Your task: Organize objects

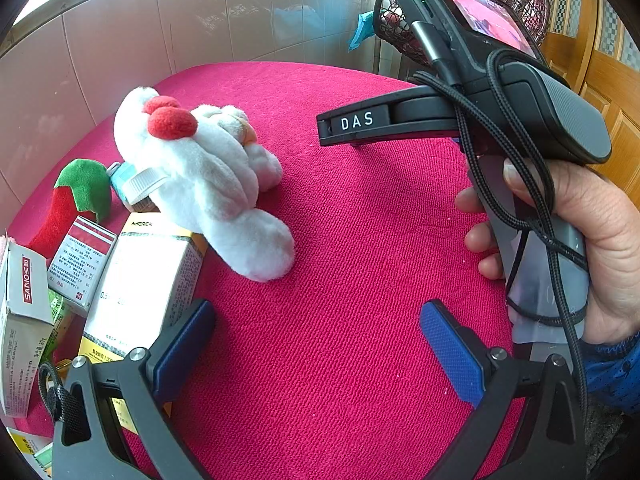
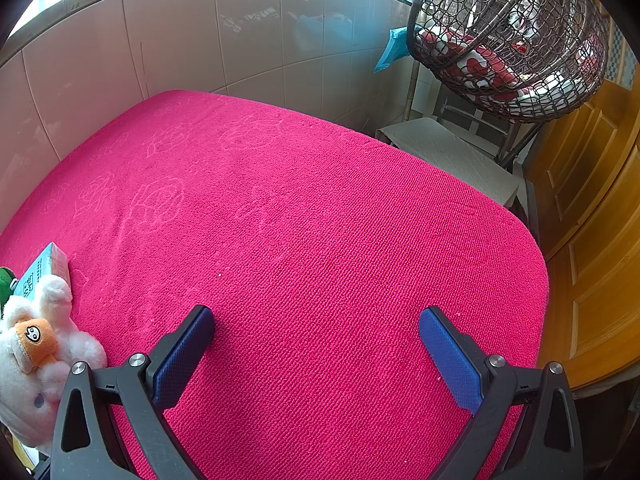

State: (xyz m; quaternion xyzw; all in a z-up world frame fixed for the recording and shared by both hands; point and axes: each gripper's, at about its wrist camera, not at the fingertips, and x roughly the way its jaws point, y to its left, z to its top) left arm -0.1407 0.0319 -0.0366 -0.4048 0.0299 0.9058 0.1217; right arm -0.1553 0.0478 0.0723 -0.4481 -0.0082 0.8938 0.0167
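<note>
Closest in, the left claw [image 1: 318, 344] is spread wide over the bench's pink towelling cloth [image 1: 320, 260], with nothing between its blue pads [image 1: 452, 354]. The right claw [image 2: 316, 354] is spread just as wide over bare cloth and is also empty.

Just beside the left claw's left finger lies a jumble of medicine cartons. The largest is a white and yellow box [image 1: 140, 284] with "MERCK" printed on its upper edge. To its left sits a smaller red and white box [image 1: 82, 260] covered in small print too fine to read. At the far left edge stands a white carton [image 1: 22, 320] with "SANO" in white letters on a red strip.

Resting partly on the white and yellow box is a white plush toy [image 1: 208, 176] with two red felt blobs on its head. From the right wrist view it carries an orange patch with a small face on it [image 2: 38, 338]. A pale blue box [image 2: 44, 270] lies just behind the toy. A red and green plush piece [image 1: 72, 204] sits beside the cartons.

Across from the toy, the right hand [image 1: 592, 248] grips the other handle, whose black arm reads "DAS" [image 1: 356, 121].

Beyond the bench stand a tiled wall [image 2: 180, 32], a wicker hanging chair [image 2: 508, 36] holding a red and white cushion, and a wooden door [image 2: 600, 208].
</note>
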